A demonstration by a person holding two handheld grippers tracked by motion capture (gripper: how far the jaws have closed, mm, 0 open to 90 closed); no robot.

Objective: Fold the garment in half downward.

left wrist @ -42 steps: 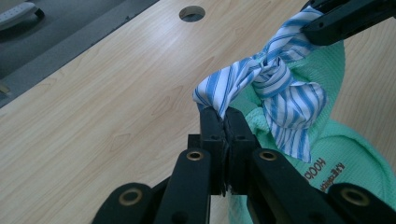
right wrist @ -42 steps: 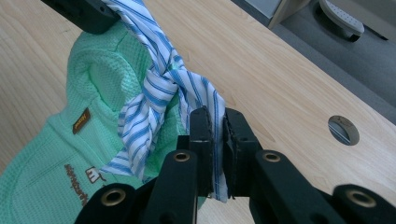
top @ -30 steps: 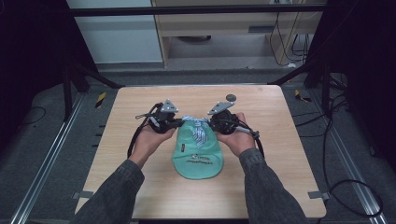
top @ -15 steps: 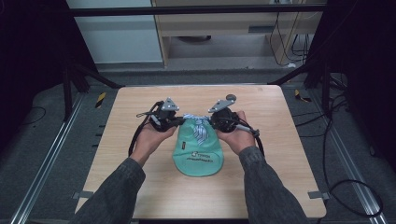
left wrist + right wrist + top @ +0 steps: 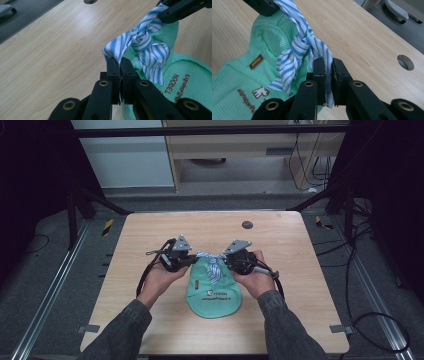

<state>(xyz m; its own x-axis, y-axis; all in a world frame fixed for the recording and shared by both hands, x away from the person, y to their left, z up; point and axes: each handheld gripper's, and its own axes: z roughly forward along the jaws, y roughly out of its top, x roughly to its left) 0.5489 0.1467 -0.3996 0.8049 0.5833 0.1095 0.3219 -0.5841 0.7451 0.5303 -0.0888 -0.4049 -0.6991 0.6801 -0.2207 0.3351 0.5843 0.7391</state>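
A small mint-green garment [image 5: 214, 289] lies on the wooden table [image 5: 150, 235], with a blue-and-white striped tie [image 5: 212, 262] knotted at its collar. My left gripper [image 5: 192, 260] is shut on the tie's left end [image 5: 110, 51]. My right gripper [image 5: 226, 260] is shut on the tie's right end [image 5: 327, 60]. The knot [image 5: 142, 40] sits between the two grippers, above the green collar [image 5: 265, 35]. In the left gripper view the green garment [image 5: 187, 75] shows printed lettering. A brown label [image 5: 256, 61] and a small printed animal show on the garment [image 5: 234, 82] in the right gripper view.
A round cable hole [image 5: 247, 224] is set in the table near its far edge. Dark floor, metal frame rails and cables surround the table. A striped yellow-black object [image 5: 107, 226] lies on the floor at the left.
Both hands and the garment have come slightly toward the near side of the table. Both grippers stay shut on the tie's ends.
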